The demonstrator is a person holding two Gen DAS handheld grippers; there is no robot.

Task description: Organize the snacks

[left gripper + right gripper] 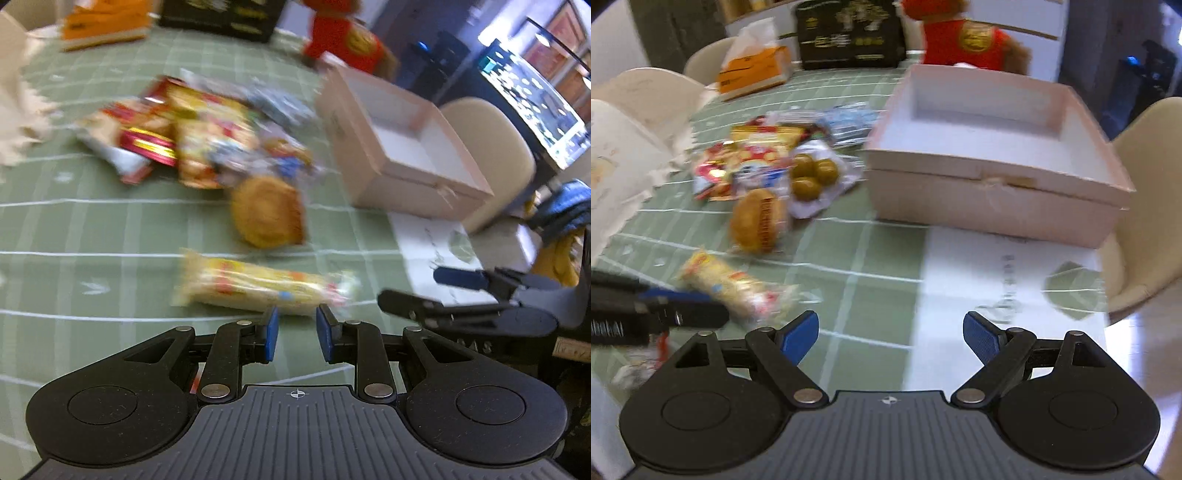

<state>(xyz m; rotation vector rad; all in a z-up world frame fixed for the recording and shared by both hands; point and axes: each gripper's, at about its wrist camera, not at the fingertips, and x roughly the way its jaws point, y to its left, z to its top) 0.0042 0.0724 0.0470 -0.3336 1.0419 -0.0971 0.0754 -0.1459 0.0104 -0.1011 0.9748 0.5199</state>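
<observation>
A long yellow snack packet lies on the green checked tablecloth, just beyond my left gripper. That gripper's blue pads stand a narrow gap apart with nothing between them. A round golden bread packet lies farther out, and behind it is a pile of colourful snack packets. An open pink box sits empty at the right. My right gripper hangs wide open over the cloth in front of the box, holding nothing. A pack of green balls lies beside the bread packet.
At the table's far side stand an orange tissue box, a black box and a red plush toy. A white paper sheet lies in front of the pink box. Cream chairs surround the table.
</observation>
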